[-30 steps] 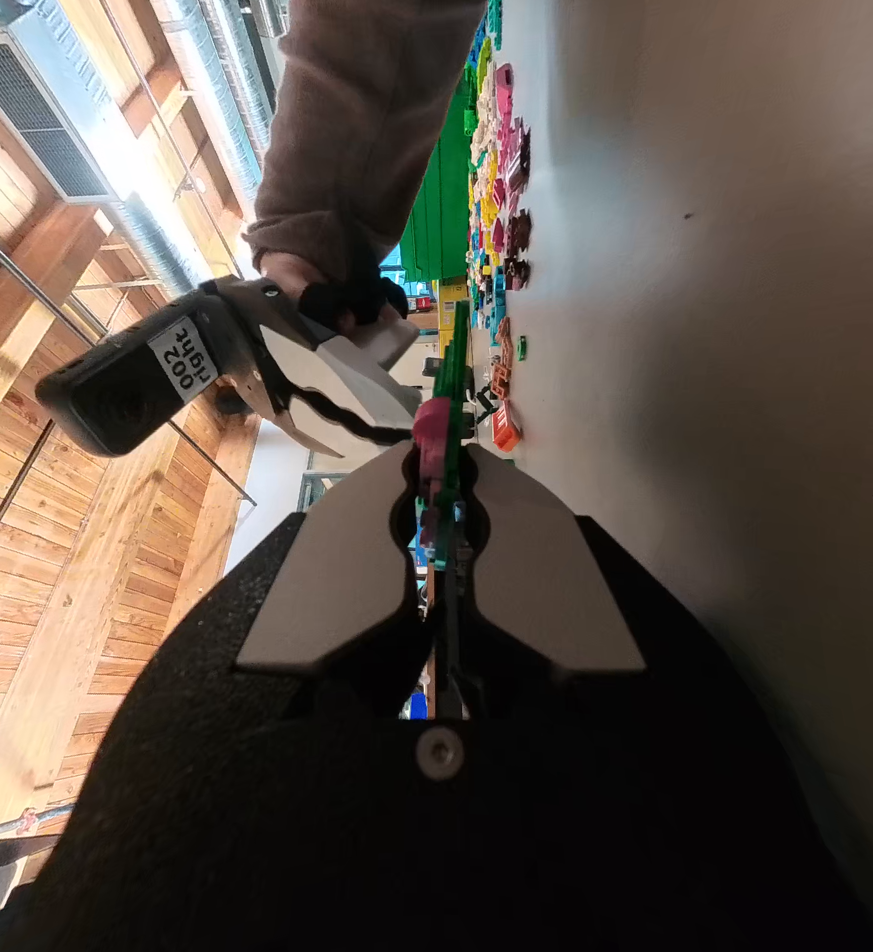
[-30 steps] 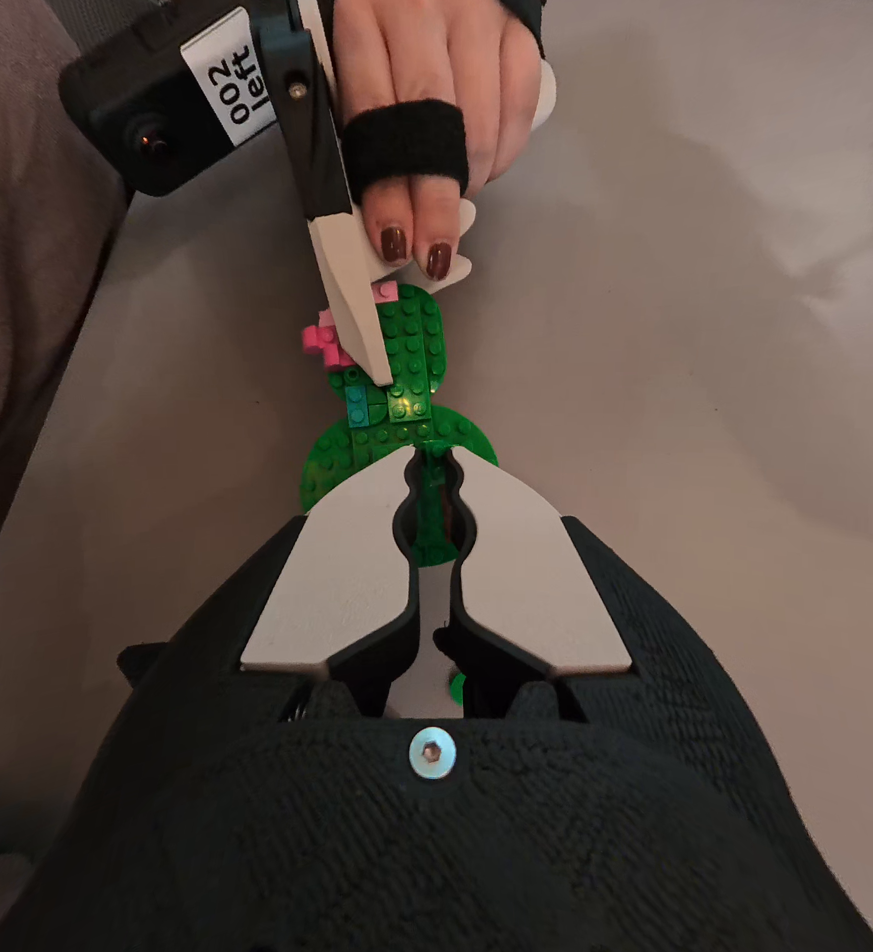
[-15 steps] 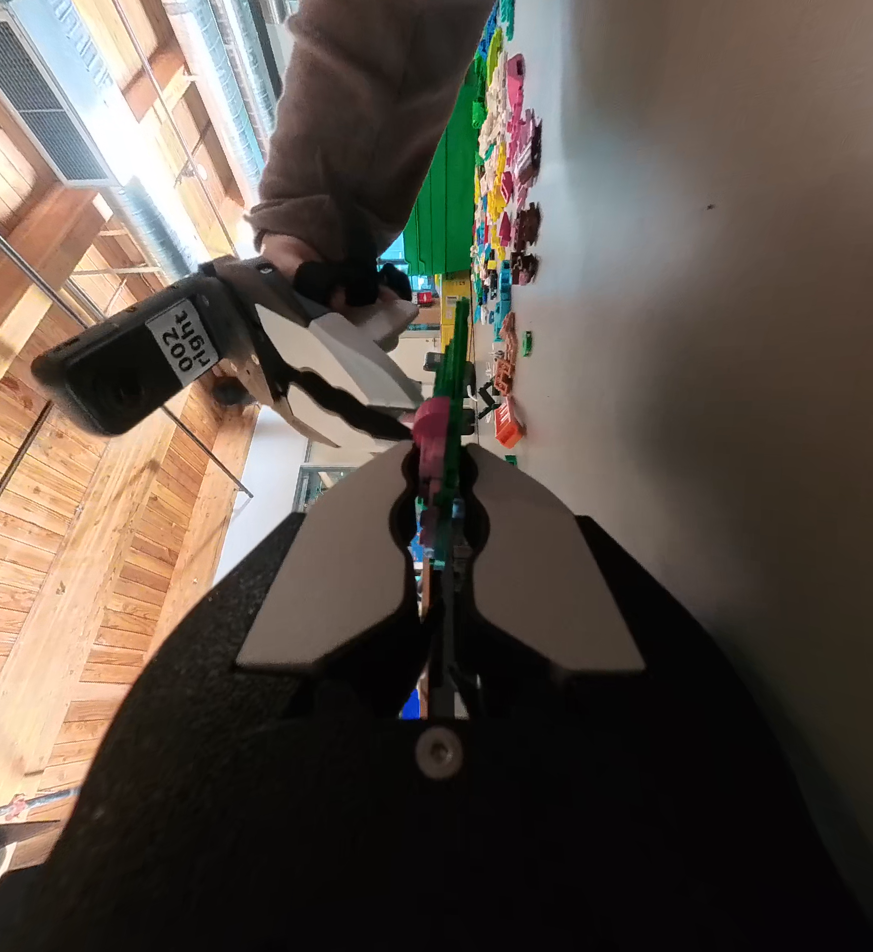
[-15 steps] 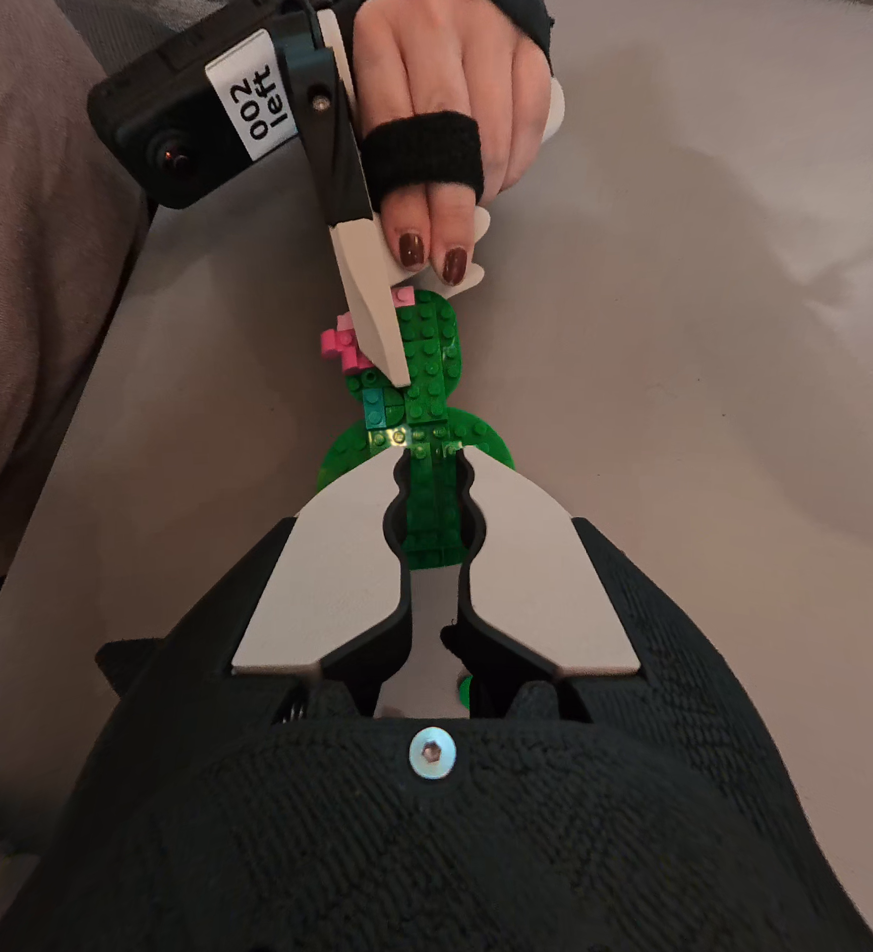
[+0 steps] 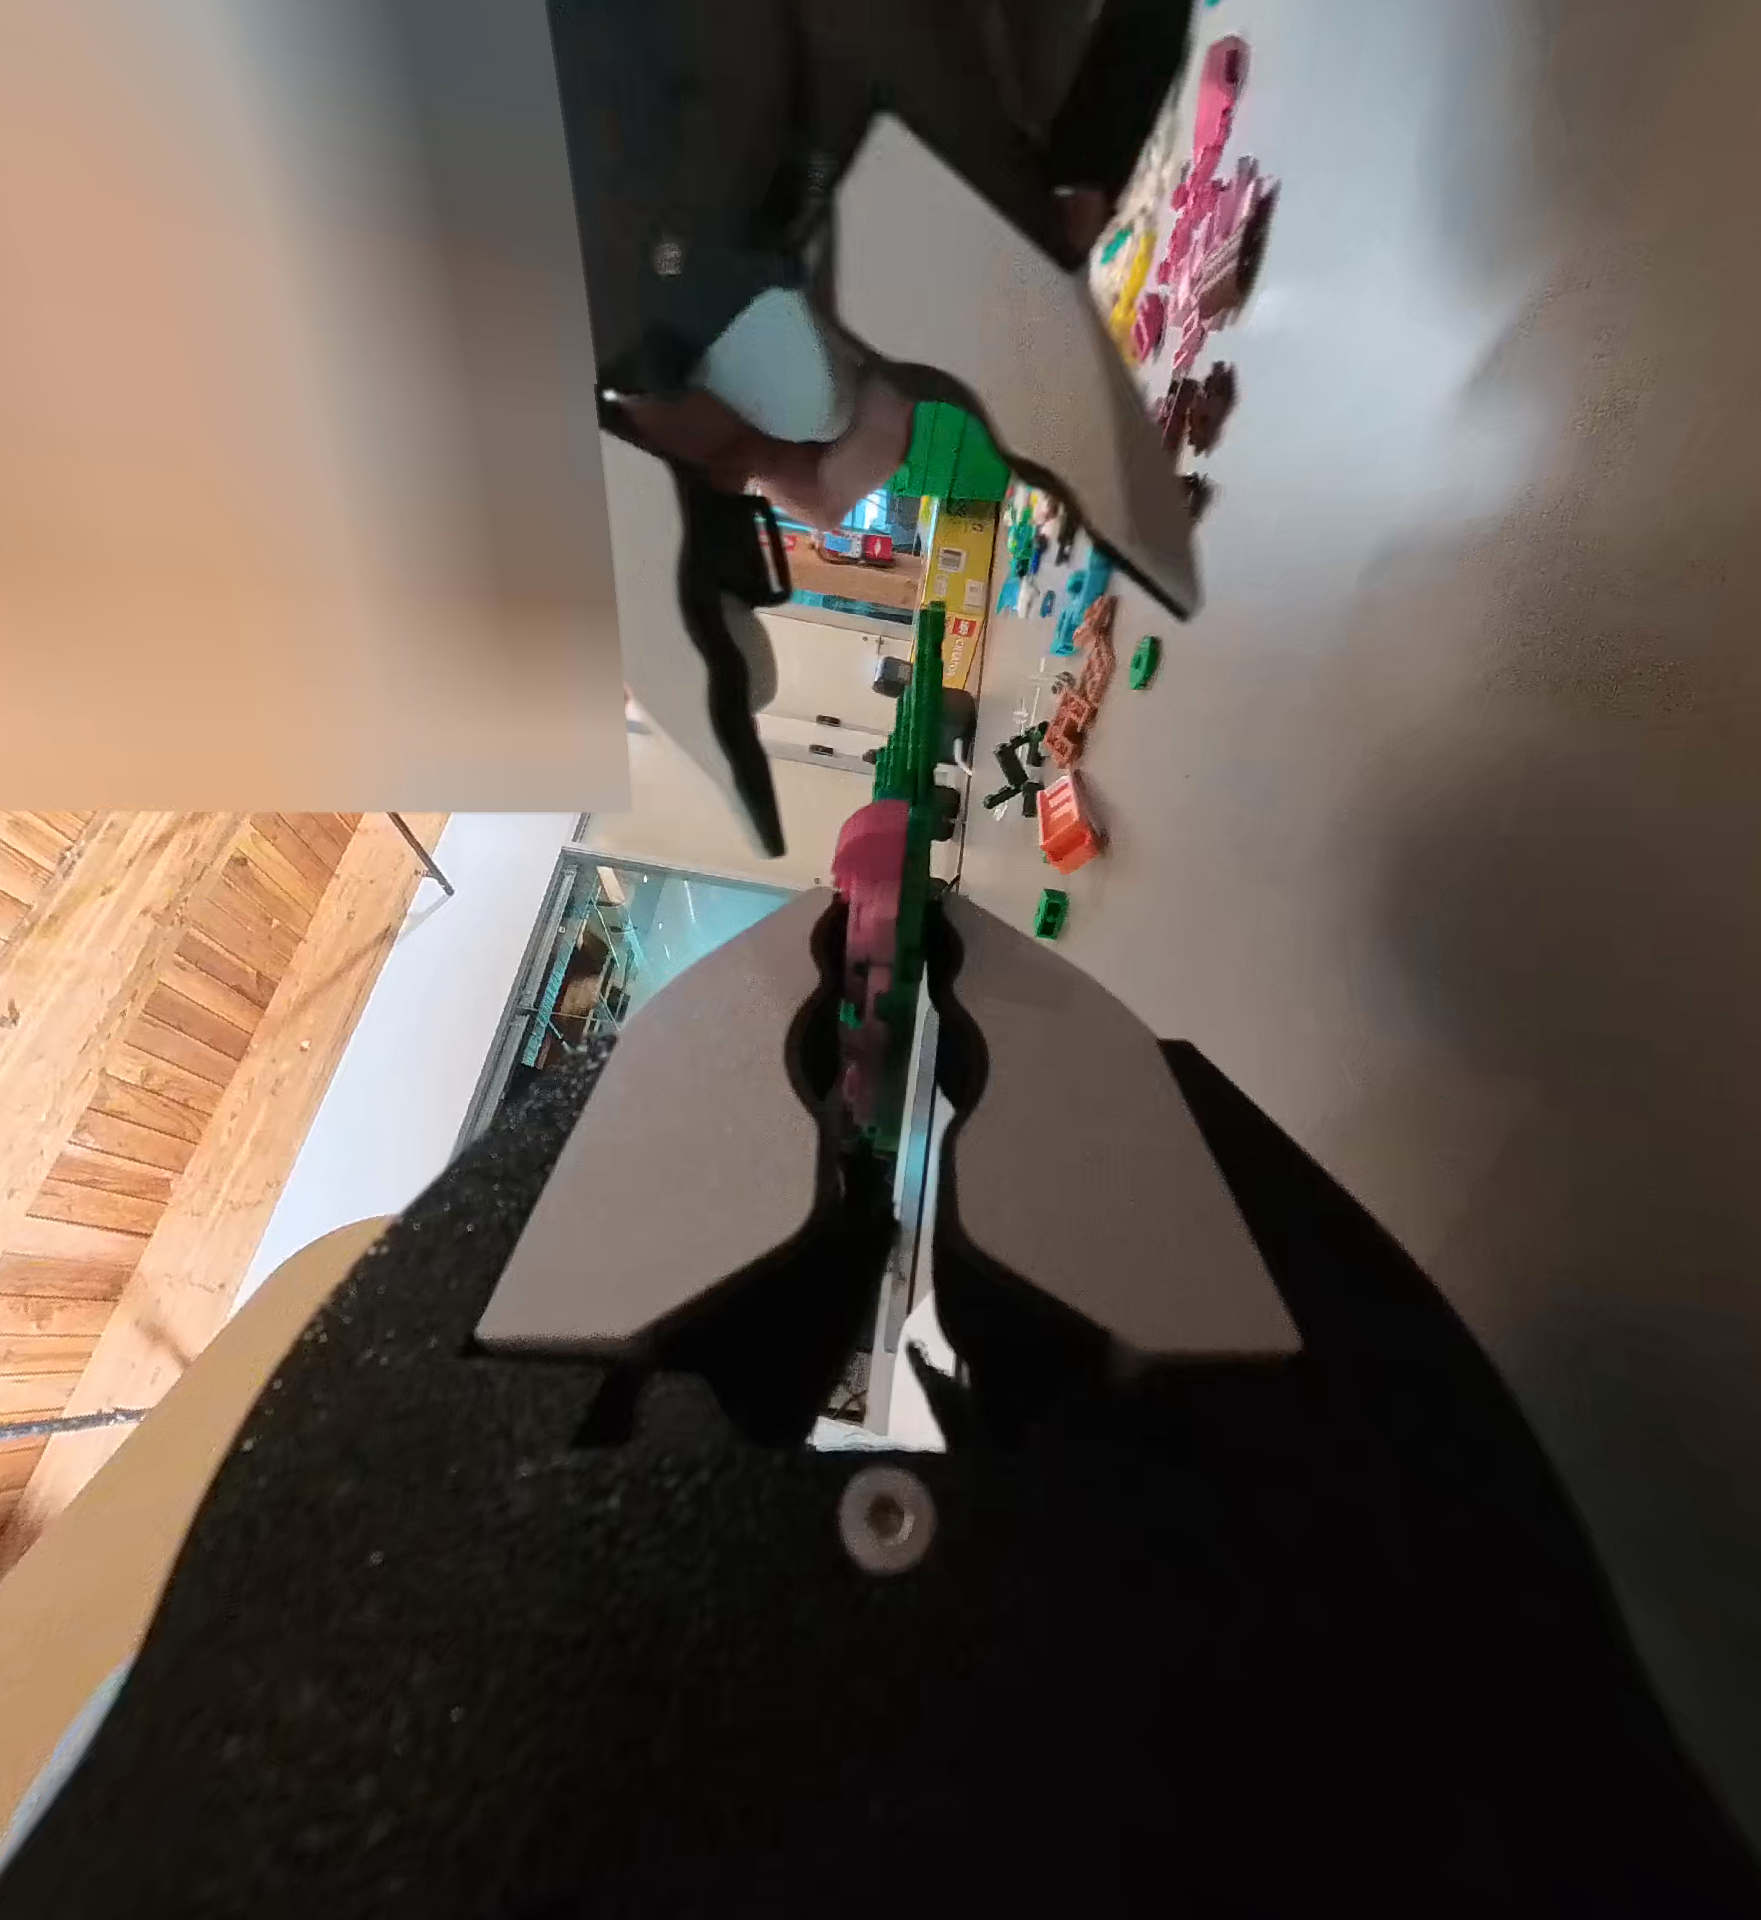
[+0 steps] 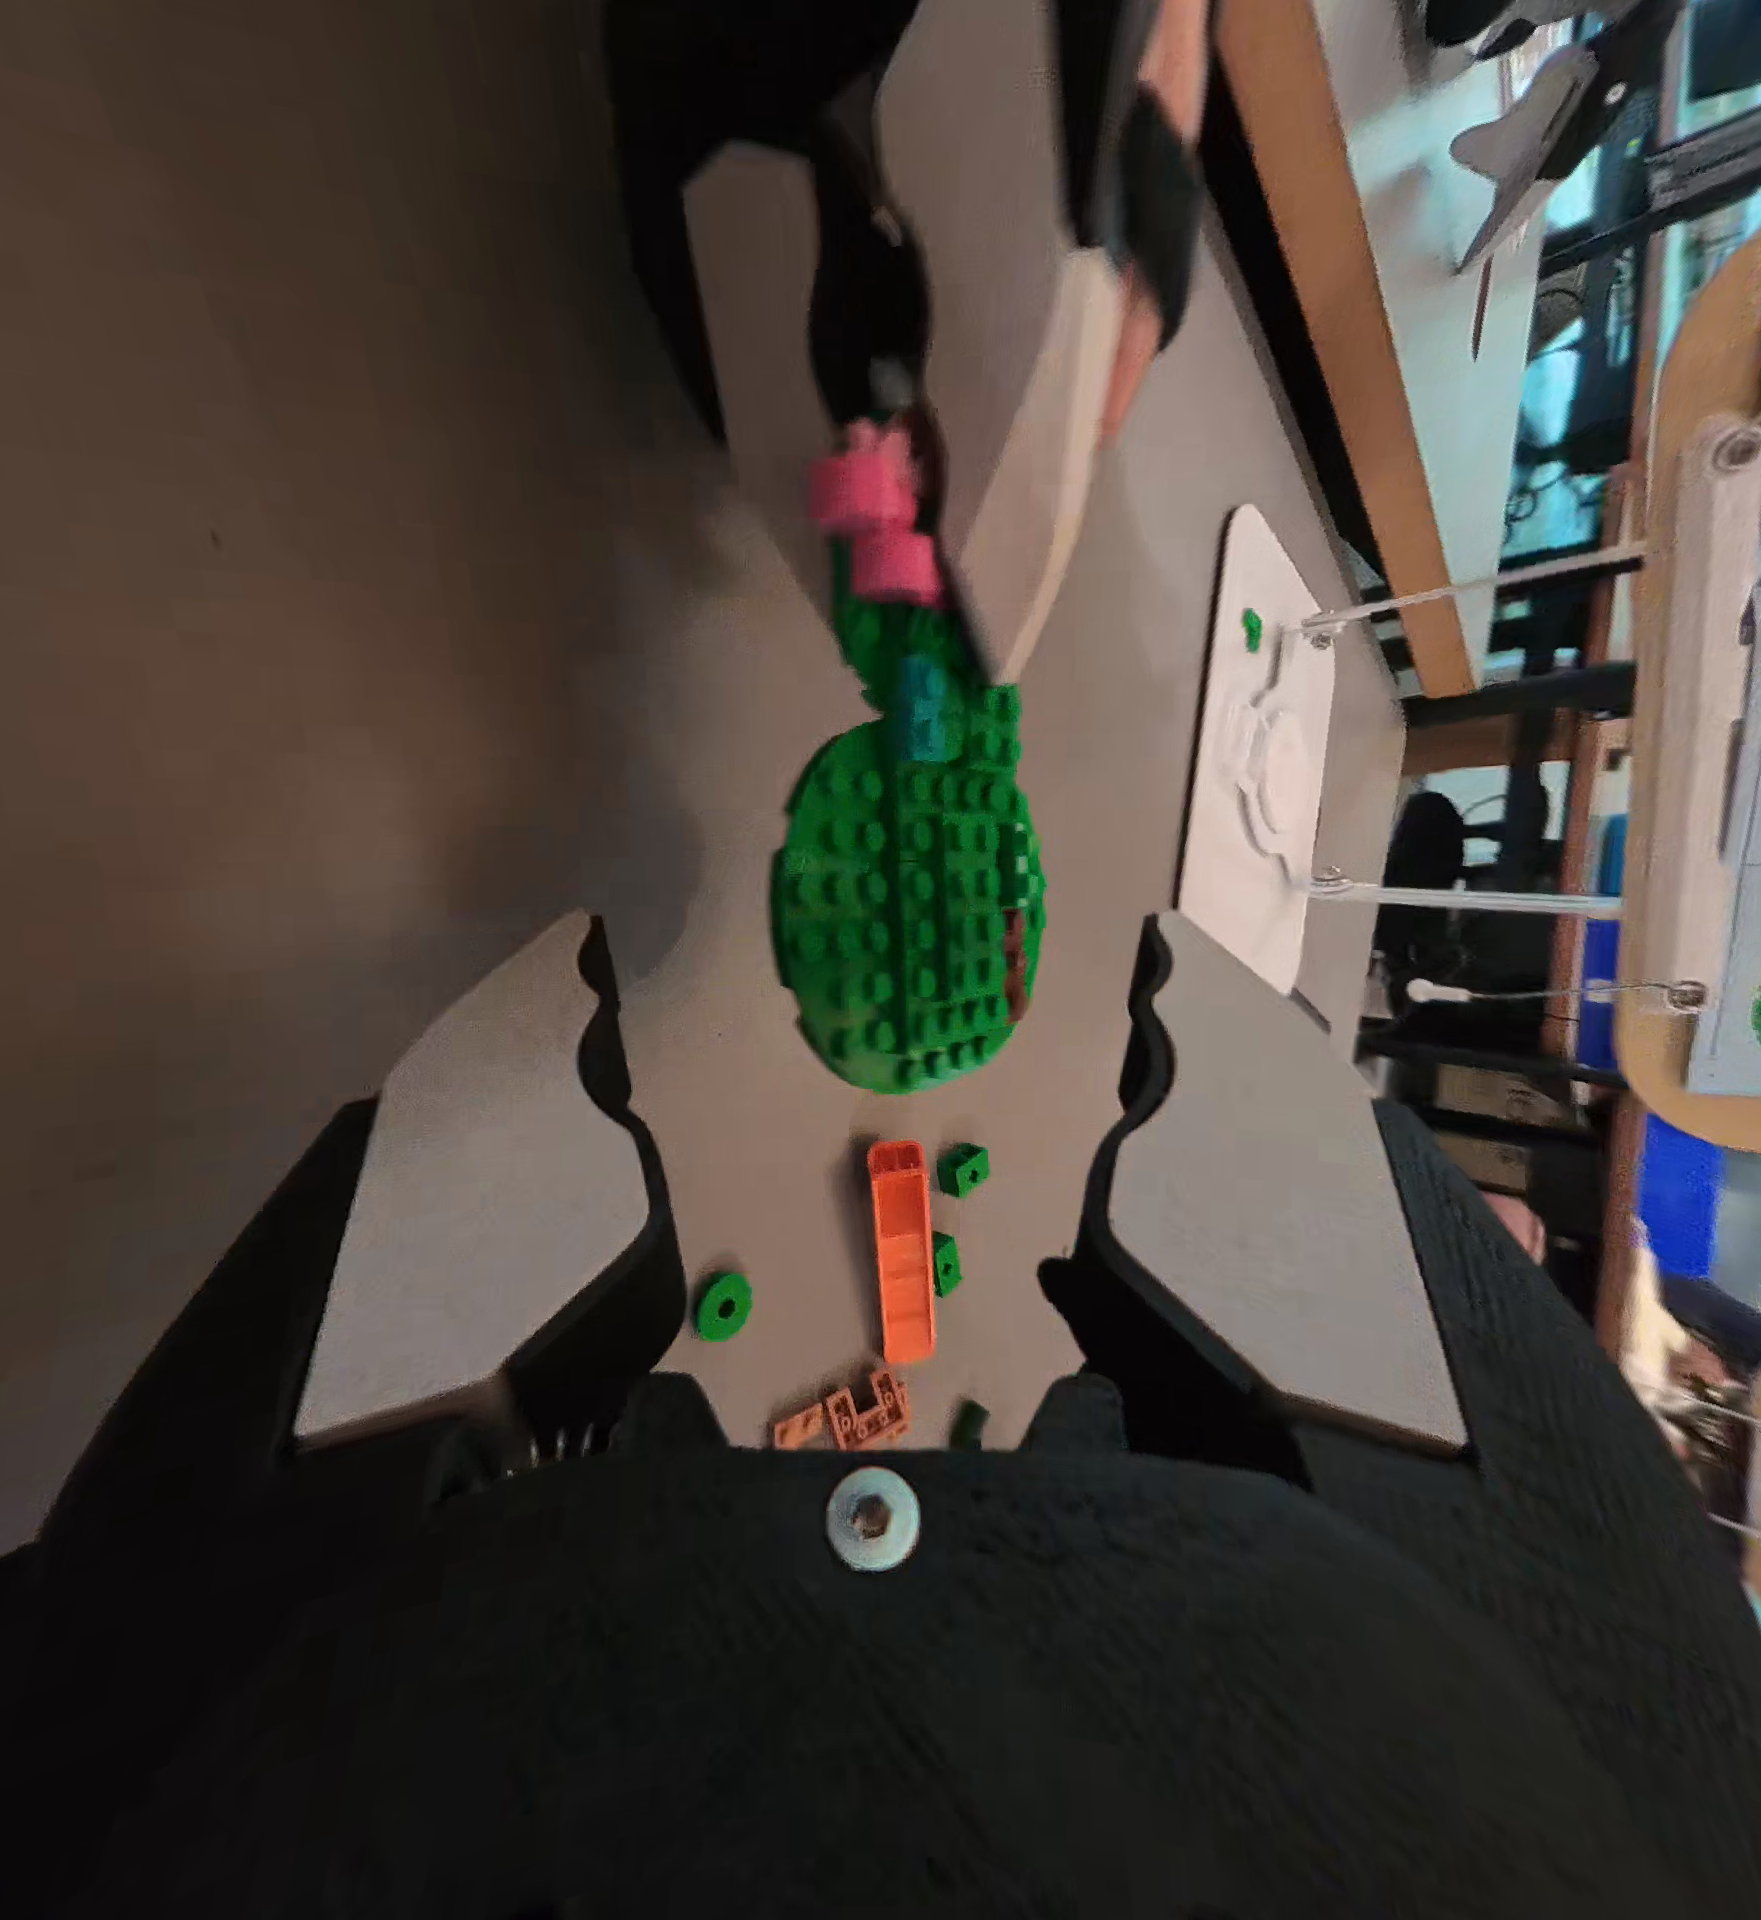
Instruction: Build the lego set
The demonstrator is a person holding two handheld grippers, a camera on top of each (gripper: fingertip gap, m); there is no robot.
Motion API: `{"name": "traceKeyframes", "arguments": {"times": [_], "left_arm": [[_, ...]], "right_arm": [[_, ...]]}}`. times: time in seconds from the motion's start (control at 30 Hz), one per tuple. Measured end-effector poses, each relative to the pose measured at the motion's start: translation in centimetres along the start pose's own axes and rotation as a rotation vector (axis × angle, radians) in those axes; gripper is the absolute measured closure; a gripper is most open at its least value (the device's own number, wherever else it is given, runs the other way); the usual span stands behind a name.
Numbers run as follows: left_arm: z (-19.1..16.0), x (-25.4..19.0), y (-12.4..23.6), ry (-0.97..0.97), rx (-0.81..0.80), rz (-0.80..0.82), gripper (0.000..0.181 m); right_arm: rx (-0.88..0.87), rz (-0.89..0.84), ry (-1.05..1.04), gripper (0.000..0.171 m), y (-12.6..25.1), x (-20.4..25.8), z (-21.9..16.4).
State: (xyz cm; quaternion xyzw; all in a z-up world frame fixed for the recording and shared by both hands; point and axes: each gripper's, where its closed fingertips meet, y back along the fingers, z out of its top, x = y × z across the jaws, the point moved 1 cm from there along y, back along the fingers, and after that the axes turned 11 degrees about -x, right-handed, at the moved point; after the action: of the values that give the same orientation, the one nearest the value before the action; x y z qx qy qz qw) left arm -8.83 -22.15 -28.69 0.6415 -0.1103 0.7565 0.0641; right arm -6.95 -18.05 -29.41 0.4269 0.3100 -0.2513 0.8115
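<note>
A flat green lego build (image 6: 907, 894) with pink bricks (image 6: 871, 499) and a teal brick at one end hangs above the grey table (image 6: 232, 727). My left gripper (image 5: 881, 920) is shut on the pink end of the build (image 5: 902, 997), seen edge-on in the left wrist view. In the right wrist view it (image 6: 886, 561) grips the far end. My right gripper (image 6: 871, 935) is open and empty, its fingers apart on either side of the build's round end without touching it. It also shows open in the left wrist view (image 5: 975, 727).
An orange lego tool (image 6: 902, 1247), small green pieces (image 6: 962, 1169), a green round piece (image 6: 721, 1307) and brown pieces (image 6: 845, 1418) lie on the table below. A white tray (image 6: 1260, 748) lies to the right. A pile of coloured bricks (image 5: 1208, 239) and a yellow box (image 5: 959, 582) lie farther off. Left tips to right tips: about 4 cm.
My right gripper has opened, let go of the green build and drawn back from it. My left gripper still holds the build, and both views have turned.
</note>
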Motion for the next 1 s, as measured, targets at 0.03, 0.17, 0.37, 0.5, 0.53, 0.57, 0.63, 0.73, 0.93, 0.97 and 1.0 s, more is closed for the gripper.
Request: {"name": "traceKeyframes", "arguments": {"times": [0.03,0.17,0.37,0.5,0.53,0.57,0.63,0.73,0.93,0.97,1.0], "left_arm": [[0.0,0.1,0.0,0.004,0.001,0.003,0.168],[0.2,0.0,0.0,0.005,-0.007,-0.001,0.168],[0.5,-0.2,0.0,0.016,-0.017,-0.012,0.168],[0.6,-0.3,0.0,0.019,-0.021,-0.018,0.168],[0.6,-0.3,0.0,0.019,-0.02,-0.02,0.168],[0.6,-0.3,0.0,0.02,-0.019,-0.021,0.168],[0.5,-0.3,0.0,0.025,-0.017,-0.023,0.168],[0.6,-0.4,0.0,0.027,-0.017,-0.025,0.168],[0.5,-0.2,0.0,0.061,-0.017,-0.022,0.168],[0.5,-0.2,0.0,0.063,-0.018,-0.025,0.168],[0.5,-0.3,0.0,0.069,-0.02,-0.027,0.168]], "right_arm": [[-0.001,-0.013,0.015,0.076,-0.4,0.3,-0.1],[-0.012,-0.085,0.072,0.082,-1.2,0.2,-0.3],[0.021,-0.165,0.169,0.112,-1.6,-0.5,-0.5],[0.028,-0.177,0.181,0.117,-1.9,-0.5,-0.5],[0.026,-0.181,0.193,0.12,-1.9,-0.5,-0.4],[0.024,-0.183,0.205,0.125,-1.9,-0.4,-0.3],[0.019,-0.195,0.224,0.133,-1.9,-0.4,-0.1],[0.017,-0.213,0.23,0.14,-1.8,-0.7,0.0],[0.003,-0.244,0.244,0.147,-1.6,-0.9,0.2],[0.003,-0.244,0.245,0.148,-1.6,-0.9,0.2],[0.002,-0.246,0.248,0.149,-1.5,-0.9,0.2]]}}
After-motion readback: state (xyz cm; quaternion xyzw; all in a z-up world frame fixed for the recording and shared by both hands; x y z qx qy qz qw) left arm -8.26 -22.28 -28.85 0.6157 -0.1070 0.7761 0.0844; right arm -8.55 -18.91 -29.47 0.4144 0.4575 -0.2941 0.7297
